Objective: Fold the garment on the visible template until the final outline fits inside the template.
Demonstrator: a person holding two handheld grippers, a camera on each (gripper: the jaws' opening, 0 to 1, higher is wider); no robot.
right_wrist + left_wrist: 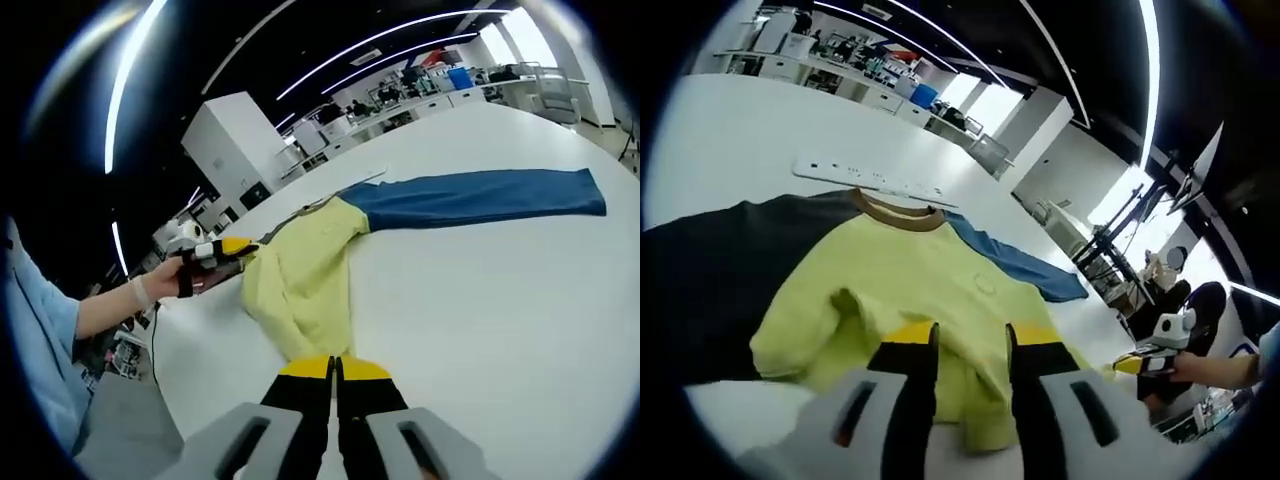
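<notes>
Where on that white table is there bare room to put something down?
Bare white table lies beside the yellow sweatshirt body, below its blue sleeve. More lies beyond the brown collar, past the white strip. It's crowded around the hem, where the left gripper works.

You have one garment (910, 290) on the table (500, 300). It has one yellow body, one blue sleeve (480, 197), one dark sleeve (710, 280) and one brown collar (895, 212). You hold two grippers: one left gripper (970, 350) and one right gripper (334, 372). Each has two jaws with yellow tips. There is one long white strip (875, 180) near the far edge of the table, just past the collar. One hand (160, 278) of yours shows, holding the left gripper.
</notes>
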